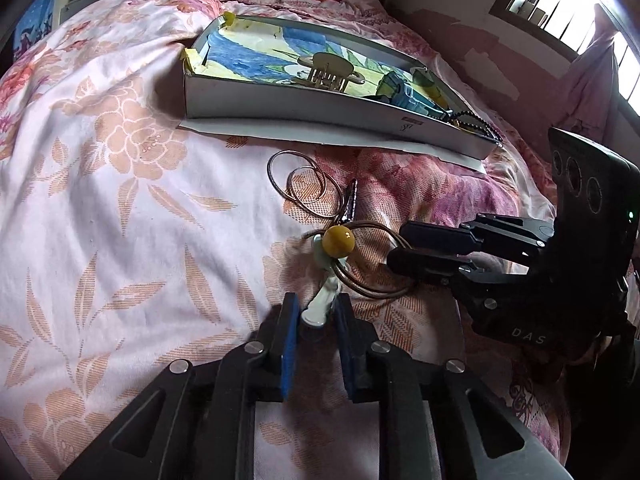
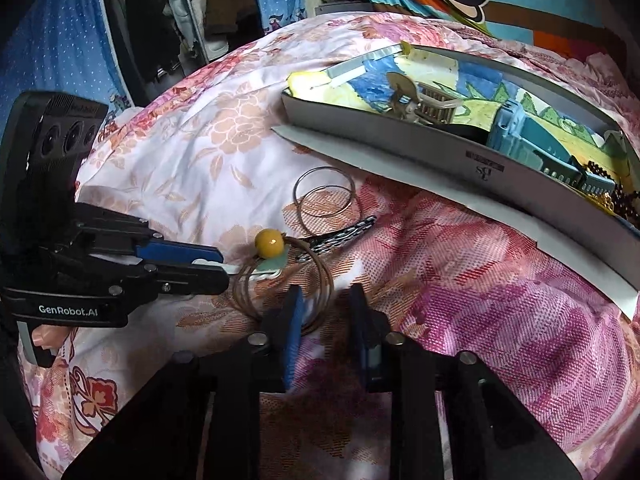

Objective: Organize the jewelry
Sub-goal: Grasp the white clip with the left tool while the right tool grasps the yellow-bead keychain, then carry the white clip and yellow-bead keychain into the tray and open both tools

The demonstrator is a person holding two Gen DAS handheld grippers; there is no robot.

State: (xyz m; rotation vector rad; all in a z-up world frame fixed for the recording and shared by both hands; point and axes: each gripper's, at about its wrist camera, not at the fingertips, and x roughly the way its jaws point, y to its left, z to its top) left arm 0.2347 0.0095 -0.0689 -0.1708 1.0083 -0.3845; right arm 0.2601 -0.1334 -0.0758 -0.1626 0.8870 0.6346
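Hairpin and bangles, gripped near the tray

We clamp the left gripper [image 1: 318, 316] on the light, stiff hairpin [image 1: 320, 304]'s slippery stem; the right gripper [image 2: 325, 304] pinches thin, springy bangles [image 2: 320, 280], just beside the cardboard tray [image 1: 320, 108].

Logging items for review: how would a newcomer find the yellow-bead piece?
Start at the shallow cardboard tray on the floral bedspread. In front of it lie loose metal rings. Nearer still is the hair stick, the only piece topped by a yellow bead.
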